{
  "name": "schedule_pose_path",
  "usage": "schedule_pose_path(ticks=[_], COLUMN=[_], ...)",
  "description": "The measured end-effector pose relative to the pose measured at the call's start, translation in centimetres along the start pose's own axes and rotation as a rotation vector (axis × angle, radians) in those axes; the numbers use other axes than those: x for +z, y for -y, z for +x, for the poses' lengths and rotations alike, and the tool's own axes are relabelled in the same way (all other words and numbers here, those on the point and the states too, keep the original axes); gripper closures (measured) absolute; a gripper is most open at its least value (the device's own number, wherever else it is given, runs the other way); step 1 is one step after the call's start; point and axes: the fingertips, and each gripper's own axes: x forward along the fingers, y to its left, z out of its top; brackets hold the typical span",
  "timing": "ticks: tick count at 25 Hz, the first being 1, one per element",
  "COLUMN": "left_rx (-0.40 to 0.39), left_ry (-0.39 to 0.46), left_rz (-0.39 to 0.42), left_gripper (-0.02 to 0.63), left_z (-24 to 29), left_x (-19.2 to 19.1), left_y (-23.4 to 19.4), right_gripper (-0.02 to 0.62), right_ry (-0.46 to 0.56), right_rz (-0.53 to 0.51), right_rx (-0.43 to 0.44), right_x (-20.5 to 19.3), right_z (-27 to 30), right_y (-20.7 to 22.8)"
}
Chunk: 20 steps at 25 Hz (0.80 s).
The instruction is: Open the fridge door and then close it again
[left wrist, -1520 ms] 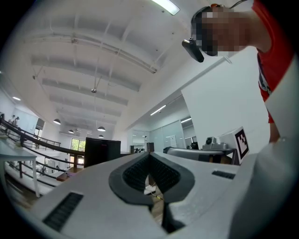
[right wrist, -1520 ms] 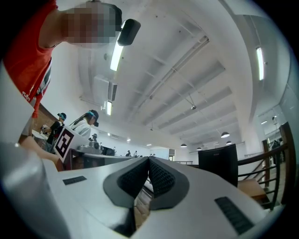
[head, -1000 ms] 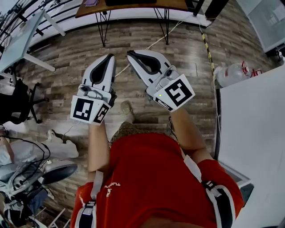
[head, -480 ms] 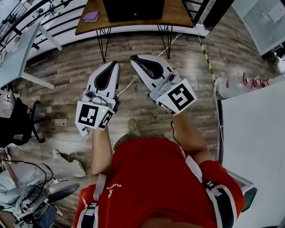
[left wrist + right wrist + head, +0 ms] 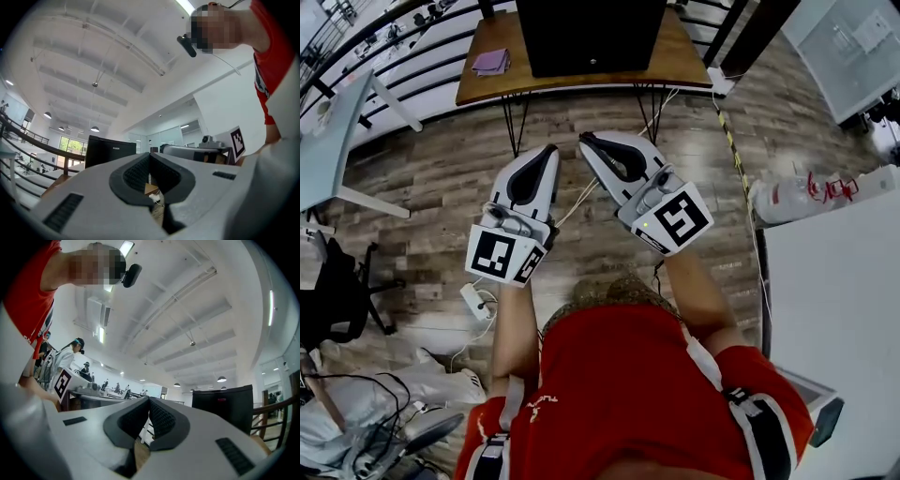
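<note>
You hold both grippers side by side ahead of your torso, tips pointing away from you. The left gripper (image 5: 547, 150) has its jaws pressed together, with nothing between them. The right gripper (image 5: 585, 140) is likewise closed and empty, its tip angled toward the left one. Your left forearm (image 5: 514, 328) and right forearm (image 5: 698, 295) extend forward.
</note>
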Motion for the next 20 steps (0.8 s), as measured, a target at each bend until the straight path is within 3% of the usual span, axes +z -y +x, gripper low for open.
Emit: schedule_pose_path(ticks=[10,20], left_rx=[0.003,0.070], left_ry=[-0.001,-0.027], left_rz=[-0.006,0.012], left_gripper=[0.597,0.597], left_z=[4.8,11.0], left_x=[-0.8,-3.4], left_y=[-4.9,-11.1], right_gripper=[0.571,0.571], right_ry=[0.002,0.029], right_rz=[-0.038,-0.027], right_rx=[0.014,0.063], right_x=[-1.3,-4.3], right_z=[4.1,8.0], right_y=[5.3,12.5])
